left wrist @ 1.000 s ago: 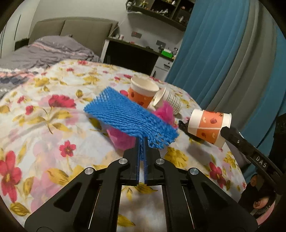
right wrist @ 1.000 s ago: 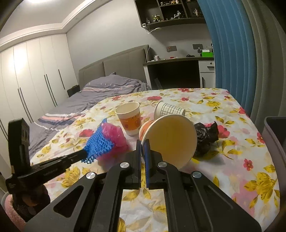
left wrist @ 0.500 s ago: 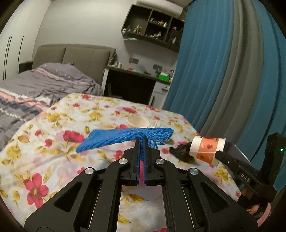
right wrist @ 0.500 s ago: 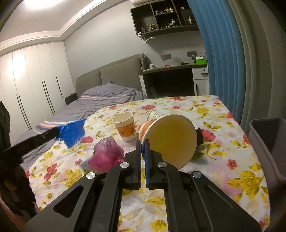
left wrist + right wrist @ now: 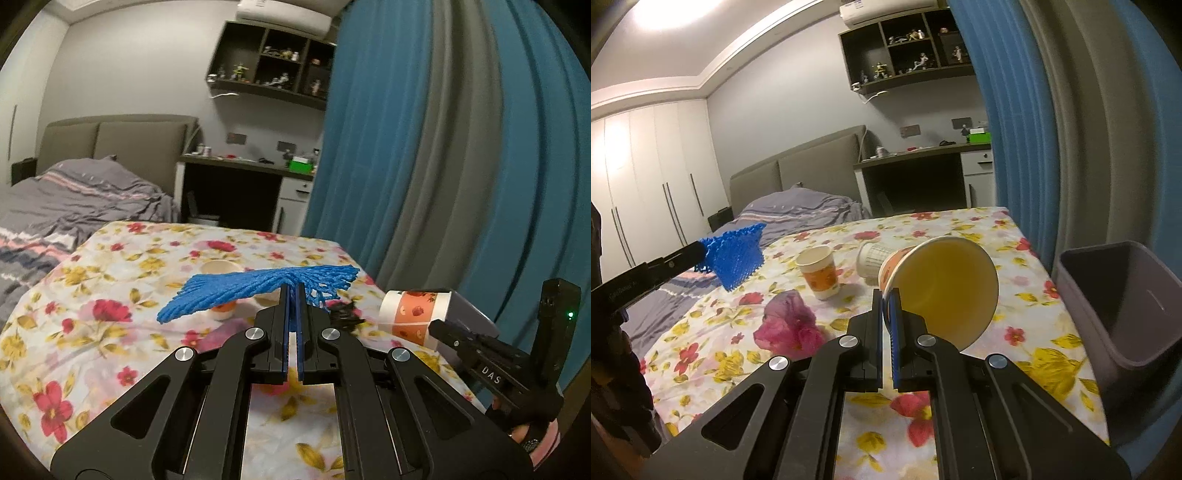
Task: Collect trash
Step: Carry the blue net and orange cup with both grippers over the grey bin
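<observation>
My left gripper (image 5: 292,295) is shut on a blue foam net (image 5: 258,291) and holds it above the floral table (image 5: 110,332); the net also shows in the right wrist view (image 5: 737,254). My right gripper (image 5: 886,295) is shut on the rim of an orange paper cup (image 5: 942,284), held on its side above the table, also visible in the left wrist view (image 5: 413,314). A grey bin (image 5: 1123,314) stands at the table's right edge. On the table lie a pink crumpled wrapper (image 5: 790,325), an upright orange cup (image 5: 818,271), a tipped white cup (image 5: 871,256) and black crumpled trash (image 5: 345,315).
Blue and grey curtains (image 5: 443,166) hang close to the right of the table. A bed (image 5: 74,206) with grey bedding lies to the left, a desk (image 5: 240,184) behind. White wardrobes (image 5: 639,184) line the far left wall.
My left gripper has lifted the blue net up off the pink wrapper, well above the table. My right gripper has risen with the cup and swung right, bringing the grey bin into view.
</observation>
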The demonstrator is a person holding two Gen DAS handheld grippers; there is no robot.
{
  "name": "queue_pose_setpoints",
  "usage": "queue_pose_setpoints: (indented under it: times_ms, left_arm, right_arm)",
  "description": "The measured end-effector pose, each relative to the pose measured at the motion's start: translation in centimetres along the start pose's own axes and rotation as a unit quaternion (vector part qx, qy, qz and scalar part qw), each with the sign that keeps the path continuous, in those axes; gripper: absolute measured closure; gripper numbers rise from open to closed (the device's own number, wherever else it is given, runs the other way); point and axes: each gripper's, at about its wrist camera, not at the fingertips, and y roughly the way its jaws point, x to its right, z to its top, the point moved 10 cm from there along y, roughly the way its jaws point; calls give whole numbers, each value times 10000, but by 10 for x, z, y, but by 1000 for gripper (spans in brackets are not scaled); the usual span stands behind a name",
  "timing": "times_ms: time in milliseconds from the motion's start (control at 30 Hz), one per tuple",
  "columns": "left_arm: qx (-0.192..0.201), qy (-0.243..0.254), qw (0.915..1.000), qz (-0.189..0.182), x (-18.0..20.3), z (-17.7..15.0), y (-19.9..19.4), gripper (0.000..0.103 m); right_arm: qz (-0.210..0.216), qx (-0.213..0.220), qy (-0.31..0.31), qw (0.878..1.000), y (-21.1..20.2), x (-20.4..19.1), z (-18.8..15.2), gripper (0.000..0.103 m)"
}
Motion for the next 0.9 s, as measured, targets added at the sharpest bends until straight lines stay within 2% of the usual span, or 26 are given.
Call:
queue_pose_setpoints:
  times_ms: [267, 467, 600, 767, 900]
  left_arm:
    - [-150, 253, 9980, -556, 54, 5, 33, 101]
    - [-292, 637, 9897, -1249, 129, 8, 70, 101]
    - [-435, 796, 9787, -1844, 190, 6, 98, 101]
    - [-754, 881, 9636, -2409, 247, -11, 132, 101]
    - [-831, 863, 9520, -2816, 286, -21, 152, 101]
  right_arm:
    - [-370, 143, 80, 9992, -18, 40, 6, 99]
    - [-923, 315, 206, 9950, -38, 91, 14, 99]
    - [-1392, 392, 379, 9888, -52, 136, 16, 99]
    - [-1960, 431, 605, 9778, -66, 189, 12, 99]
    - [-2206, 424, 767, 9714, -72, 218, 7, 99]
